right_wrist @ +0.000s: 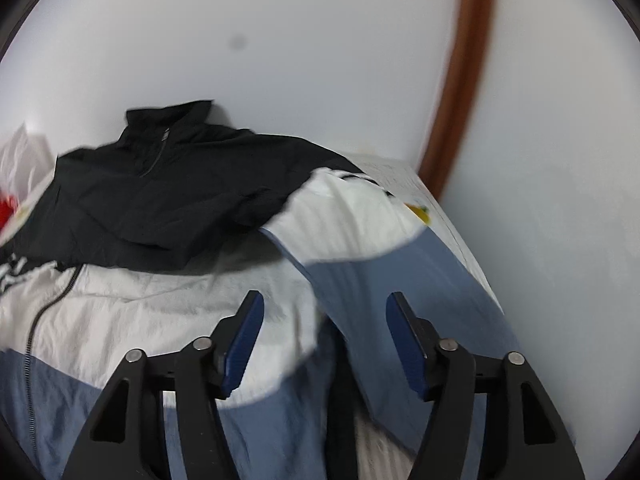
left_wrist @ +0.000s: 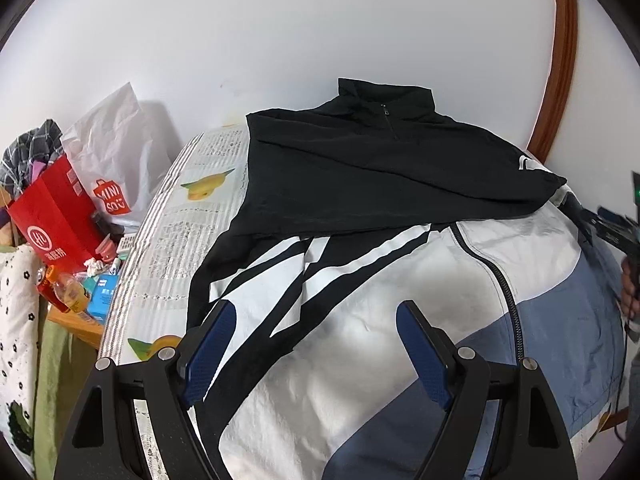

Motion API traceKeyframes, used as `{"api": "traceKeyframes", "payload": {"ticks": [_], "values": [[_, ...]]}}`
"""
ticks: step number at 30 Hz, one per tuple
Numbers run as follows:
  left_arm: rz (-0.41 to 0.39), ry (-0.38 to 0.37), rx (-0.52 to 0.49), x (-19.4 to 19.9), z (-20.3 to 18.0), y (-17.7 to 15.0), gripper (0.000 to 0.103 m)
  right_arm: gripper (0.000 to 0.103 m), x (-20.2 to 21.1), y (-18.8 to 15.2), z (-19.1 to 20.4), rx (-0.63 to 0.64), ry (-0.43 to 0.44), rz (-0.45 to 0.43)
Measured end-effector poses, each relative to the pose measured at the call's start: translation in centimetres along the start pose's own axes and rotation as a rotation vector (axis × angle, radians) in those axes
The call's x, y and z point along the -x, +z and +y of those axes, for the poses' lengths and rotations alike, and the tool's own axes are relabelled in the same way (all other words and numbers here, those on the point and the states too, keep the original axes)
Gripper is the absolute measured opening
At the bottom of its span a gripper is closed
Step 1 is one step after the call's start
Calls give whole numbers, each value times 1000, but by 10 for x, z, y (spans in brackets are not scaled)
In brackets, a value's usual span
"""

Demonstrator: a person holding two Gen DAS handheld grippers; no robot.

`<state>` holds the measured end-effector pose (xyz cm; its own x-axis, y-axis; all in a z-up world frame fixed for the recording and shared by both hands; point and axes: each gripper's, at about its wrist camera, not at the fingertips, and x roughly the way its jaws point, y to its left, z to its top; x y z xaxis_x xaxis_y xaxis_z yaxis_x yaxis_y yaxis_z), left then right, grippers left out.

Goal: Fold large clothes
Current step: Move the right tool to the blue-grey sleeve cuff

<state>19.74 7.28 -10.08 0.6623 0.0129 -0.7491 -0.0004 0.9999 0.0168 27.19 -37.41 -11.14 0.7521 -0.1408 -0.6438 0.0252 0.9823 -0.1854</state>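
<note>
A large jacket (left_wrist: 360,168), black at the collar, white in the middle and blue lower down, lies zipped and spread on a bed. Its black-and-white striped sleeve (left_wrist: 304,264) is folded in over the chest. My left gripper (left_wrist: 316,308) hovers open over the white front, nothing between its fingers. In the right wrist view the same jacket (right_wrist: 160,208) shows its white-and-blue sleeve (right_wrist: 360,280) folded across the body. The sleeve runs down between the fingers of my right gripper (right_wrist: 325,298), which stands open with the pads clear of the cloth.
The bed sheet (left_wrist: 192,216) has printed text and cartoon figures. Left of the bed, a side table holds a red paper bag (left_wrist: 56,216), a white shopping bag (left_wrist: 116,152), a bottle (left_wrist: 68,292) and small boxes. A white wall and a brown wooden frame (left_wrist: 560,60) stand behind.
</note>
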Motion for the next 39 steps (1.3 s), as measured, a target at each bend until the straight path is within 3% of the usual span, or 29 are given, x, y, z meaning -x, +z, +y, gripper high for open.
{"api": "traceKeyframes", "payload": {"ticks": [6,8,9,11,17,20,22,25,30,33,39], "values": [[15,38,14,-9,1,3,81,61,-49,27,20,20,-36,48],[23,42,26,-13,3,3,81,38,-73,33,15,-19,-66,86],[29,46,32,-16,4,3,81,20,-81,34,10,-41,-59,101],[38,50,33,-20,4,3,81,15,-91,37,-7,-105,-49,116],[40,45,32,-26,4,6,81,21,-80,33,-47,-231,-9,95],[30,28,36,-23,1,6,81,33,-56,26,-41,-196,5,79],[16,22,36,-19,-1,6,81,47,-32,17,-38,-163,14,43],[-1,23,34,-13,-2,4,81,56,0,-4,-48,-154,-22,18],[-14,6,57,-6,1,-1,81,67,36,-54,-96,-207,-110,72],[-9,5,61,-4,2,-3,81,69,50,-85,-124,-245,-149,109],[7,-16,44,1,-2,-10,81,69,60,-136,-142,-241,-148,190]]}}
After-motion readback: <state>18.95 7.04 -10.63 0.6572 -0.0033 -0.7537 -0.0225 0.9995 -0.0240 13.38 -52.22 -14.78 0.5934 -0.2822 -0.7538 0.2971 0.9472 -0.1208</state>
